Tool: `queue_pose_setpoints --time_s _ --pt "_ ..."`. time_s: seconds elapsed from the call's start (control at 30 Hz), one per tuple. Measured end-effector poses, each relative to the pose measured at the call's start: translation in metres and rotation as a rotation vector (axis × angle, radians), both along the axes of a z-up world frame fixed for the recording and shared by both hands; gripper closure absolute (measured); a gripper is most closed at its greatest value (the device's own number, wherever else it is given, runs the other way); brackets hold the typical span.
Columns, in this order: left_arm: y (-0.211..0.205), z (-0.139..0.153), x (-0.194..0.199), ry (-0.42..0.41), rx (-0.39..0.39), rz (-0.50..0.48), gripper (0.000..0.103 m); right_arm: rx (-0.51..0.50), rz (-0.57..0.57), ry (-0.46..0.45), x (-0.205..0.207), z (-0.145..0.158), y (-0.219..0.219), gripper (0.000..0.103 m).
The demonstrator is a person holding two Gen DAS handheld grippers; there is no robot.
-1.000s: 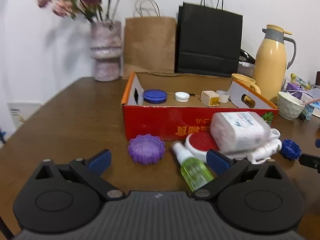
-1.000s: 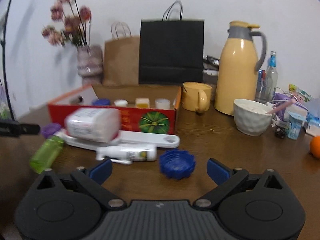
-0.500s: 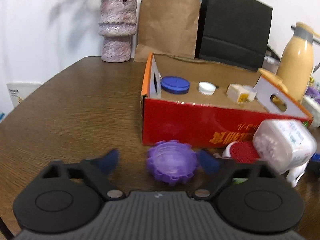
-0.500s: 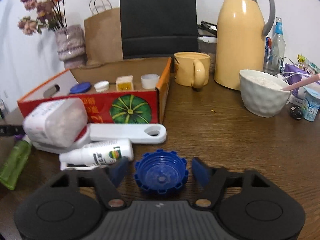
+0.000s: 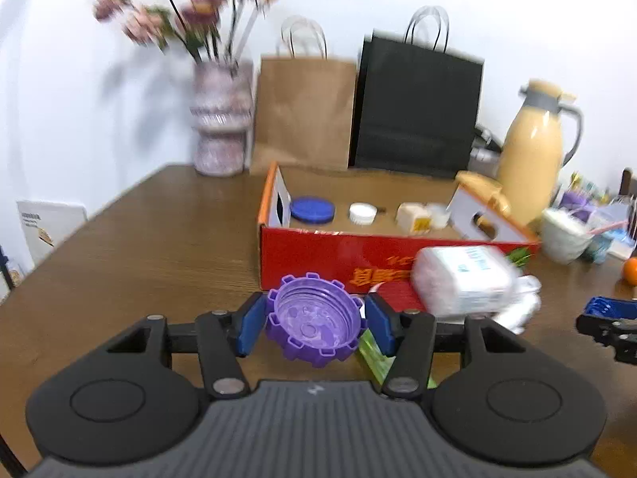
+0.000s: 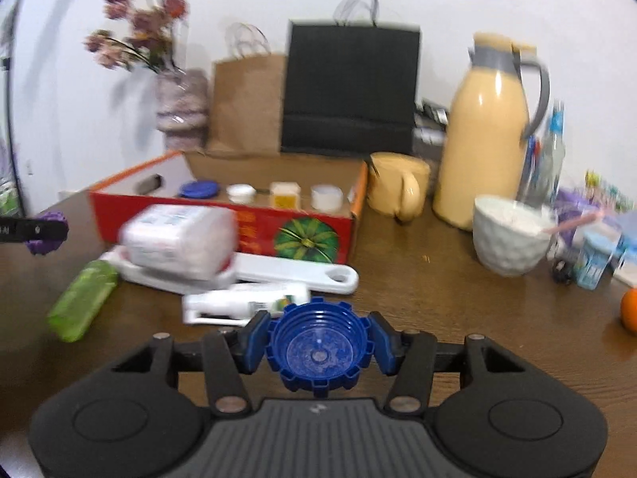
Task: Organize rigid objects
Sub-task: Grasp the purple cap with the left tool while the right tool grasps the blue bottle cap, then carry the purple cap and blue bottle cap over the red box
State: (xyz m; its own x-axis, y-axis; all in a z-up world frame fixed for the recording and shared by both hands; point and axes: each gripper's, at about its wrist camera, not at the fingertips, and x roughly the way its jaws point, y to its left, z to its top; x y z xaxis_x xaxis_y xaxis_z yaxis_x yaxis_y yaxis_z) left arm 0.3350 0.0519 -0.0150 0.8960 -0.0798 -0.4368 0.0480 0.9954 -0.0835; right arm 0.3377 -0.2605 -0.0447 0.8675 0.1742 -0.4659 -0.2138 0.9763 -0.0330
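My left gripper (image 5: 314, 324) is shut on a purple toothed cap (image 5: 312, 318) and holds it above the table in front of the red cardboard box (image 5: 318, 257). My right gripper (image 6: 318, 344) is shut on a blue toothed cap (image 6: 317, 344), lifted over the table. The box (image 6: 223, 219) holds a blue lid (image 5: 312, 209), a white lid (image 5: 362, 212), a yellow-white cube (image 5: 414, 215) and a small white cup (image 6: 326, 197). A white wrapped pack (image 6: 175, 239), a white flat tool (image 6: 294, 273), a white tube (image 6: 247, 302) and a green spray bottle (image 6: 81, 298) lie in front of the box.
A vase of flowers (image 5: 221, 135), a brown bag (image 5: 304, 111) and a black bag (image 5: 416, 115) stand behind the box. A yellow jug (image 6: 483, 139), yellow mug (image 6: 394, 191), white bowl (image 6: 509, 239), small items and an orange (image 6: 629, 314) crowd the right side.
Both grippers have closed on their caps and lifted them off the table: the left on the purple one, the right on the blue one. Both views have risen.
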Motion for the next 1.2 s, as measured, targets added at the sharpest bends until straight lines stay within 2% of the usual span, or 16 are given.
queue_pose_setpoints --time_s 0.1,0.23,0.43,0.5,0.63,0.77,0.9,1.07,1.2 --pt "-0.006 0.011 -0.055 -0.06 0.002 0.02 0.047 0.043 0.019 -0.043 -0.042 0.013 0.008 0.051" --pt "-0.009 0.014 -0.113 -0.115 -0.042 0.057 0.047 0.097 0.067 -0.09 -0.097 0.022 0.02 0.051" --pt "-0.007 0.005 -0.174 -0.114 -0.112 0.102 0.047 0.105 0.167 -0.052 -0.139 0.014 0.051 0.051" --pt "-0.007 0.002 -0.192 -0.116 -0.106 0.101 0.047 0.09 0.203 -0.062 -0.151 0.015 0.062 0.051" --pt "-0.01 0.009 -0.215 -0.141 -0.035 0.099 0.047 0.103 0.226 -0.099 -0.176 0.022 0.077 0.051" --pt "-0.011 0.023 -0.226 -0.209 -0.022 0.084 0.047 0.121 0.225 -0.118 -0.19 0.029 0.077 0.051" --pt "-0.016 0.024 -0.22 -0.21 -0.045 0.063 0.047 0.138 0.2 -0.134 -0.19 0.034 0.069 0.051" --pt "-0.022 0.022 -0.201 -0.195 -0.055 0.03 0.047 0.174 0.16 -0.118 -0.169 0.035 0.058 0.051" --pt "-0.023 0.038 -0.171 -0.223 -0.066 -0.021 0.047 0.204 0.154 -0.122 -0.141 0.046 0.051 0.051"
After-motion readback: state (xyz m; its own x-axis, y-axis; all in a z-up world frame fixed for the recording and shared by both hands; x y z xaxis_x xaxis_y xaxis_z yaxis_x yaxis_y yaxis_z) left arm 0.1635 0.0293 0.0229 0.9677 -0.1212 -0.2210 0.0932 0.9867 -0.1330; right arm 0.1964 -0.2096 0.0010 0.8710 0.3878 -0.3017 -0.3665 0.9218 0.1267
